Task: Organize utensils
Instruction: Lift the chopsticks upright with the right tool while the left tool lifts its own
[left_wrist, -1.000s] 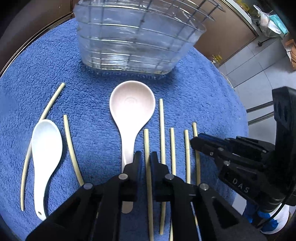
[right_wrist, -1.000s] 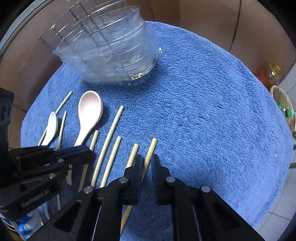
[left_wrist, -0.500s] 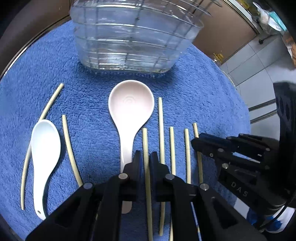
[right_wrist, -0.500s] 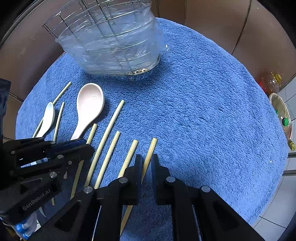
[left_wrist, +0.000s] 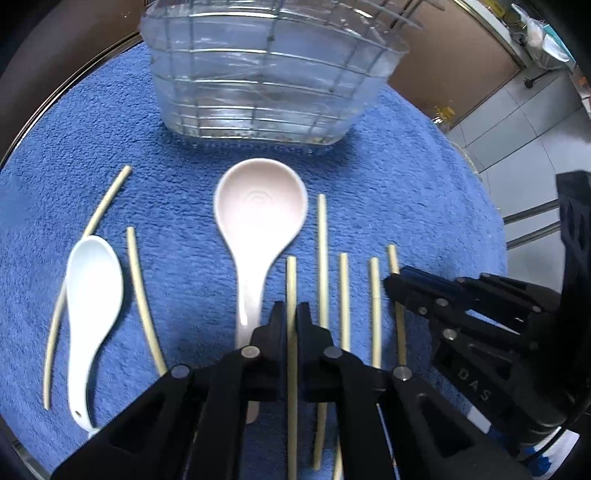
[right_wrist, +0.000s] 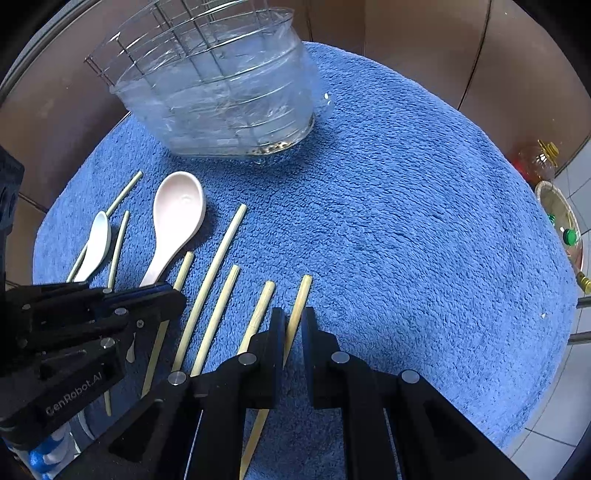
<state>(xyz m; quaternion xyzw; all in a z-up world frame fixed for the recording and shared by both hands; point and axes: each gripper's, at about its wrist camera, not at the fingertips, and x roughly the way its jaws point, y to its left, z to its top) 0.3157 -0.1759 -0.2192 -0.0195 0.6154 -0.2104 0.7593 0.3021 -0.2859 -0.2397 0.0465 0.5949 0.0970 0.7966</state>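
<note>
Several pale chopsticks (left_wrist: 322, 258), a pink spoon (left_wrist: 260, 206) and a white spoon (left_wrist: 92, 280) lie on a blue towel (left_wrist: 110, 122). A clear wire-framed basket (left_wrist: 266, 70) stands at the back. My left gripper (left_wrist: 291, 314) hovers low with its narrow gap over one chopstick (left_wrist: 291, 280), beside the pink spoon's handle. My right gripper (right_wrist: 293, 321) hovers with its narrow gap over the rightmost chopstick (right_wrist: 301, 299). Neither visibly grips anything. The basket (right_wrist: 221, 92) and pink spoon (right_wrist: 177, 214) also show in the right wrist view.
The towel (right_wrist: 424, 221) covers a round table with bare towel to the right. Beyond the table edge are a tiled floor (left_wrist: 517, 122), a bottle (right_wrist: 535, 162) and a bowl (right_wrist: 557, 210) low at the right.
Both grippers have moved a little forward toward the basket and lower over the chopsticks. The utensils have not moved.
</note>
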